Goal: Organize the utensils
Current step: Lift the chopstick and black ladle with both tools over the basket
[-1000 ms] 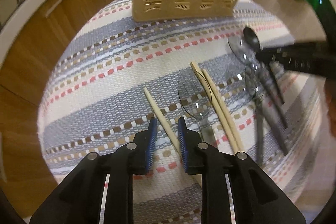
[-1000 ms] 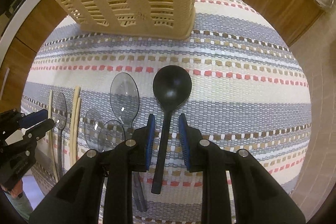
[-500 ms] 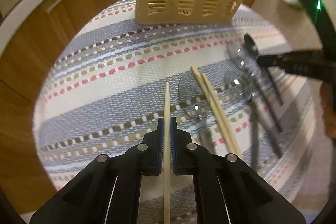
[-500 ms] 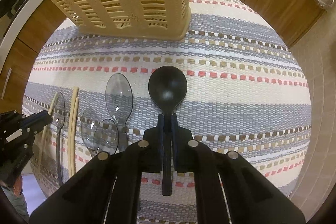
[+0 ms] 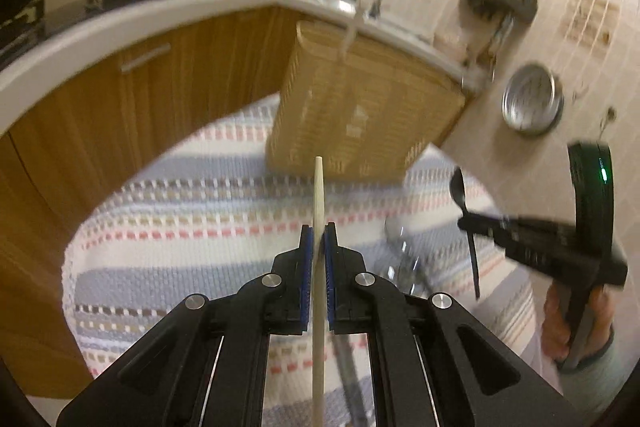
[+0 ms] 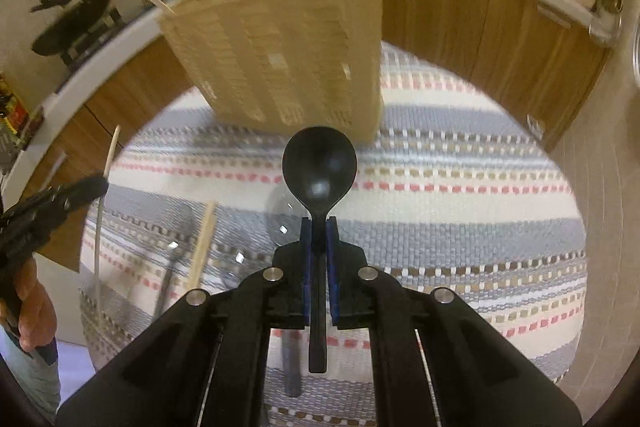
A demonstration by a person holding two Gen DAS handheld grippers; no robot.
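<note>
Your left gripper clamps a chopstick, your right gripper clamps the black spoon, both held above the striped mat before the slatted basket, contents unseen.

My left gripper points forward and down, its two black arms drawn in and the blue pads pressed flat on either side of a pale chopstick, which runs straight up between them and sticks out past the tips. My right gripper is angled down more steeply, jaws likewise pulled tight, pads clamped on the neck of a black spoon with the bowl out in front. Seen from the left camera, my right hand wraps the handle from below, a pale sleeve at the wrist. From the right camera, my left hand grips its handle at the frame's edge.
</note>
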